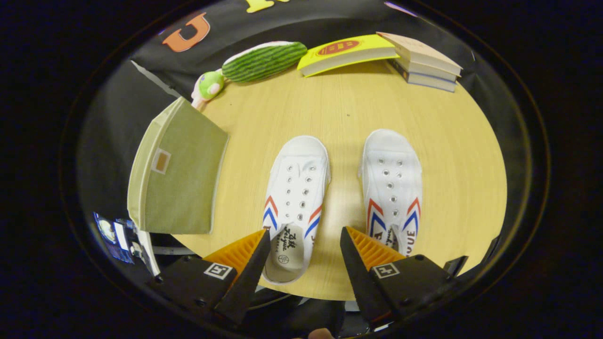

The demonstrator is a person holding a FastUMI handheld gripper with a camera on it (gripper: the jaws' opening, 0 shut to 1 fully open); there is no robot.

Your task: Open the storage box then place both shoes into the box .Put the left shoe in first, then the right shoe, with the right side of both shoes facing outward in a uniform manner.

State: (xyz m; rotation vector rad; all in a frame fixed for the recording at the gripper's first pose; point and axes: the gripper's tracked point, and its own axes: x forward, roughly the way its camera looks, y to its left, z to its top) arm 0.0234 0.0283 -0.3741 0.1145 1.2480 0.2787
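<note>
We hold the gripper (pixel 305 245) jaws apart above the white canvas shoes (pixel 296 197), the olive fabric storage box (pixel 176 181) unopened, presumably next.

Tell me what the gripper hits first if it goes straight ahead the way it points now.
Probably the bare wooden table between the two white shoes: the open gripper points down the gap, left shoe beside one finger, right shoe beside the other. Depth is unclear.

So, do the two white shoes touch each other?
Apart. The gripper view shows bare table between the left shoe and the right shoe.
</note>
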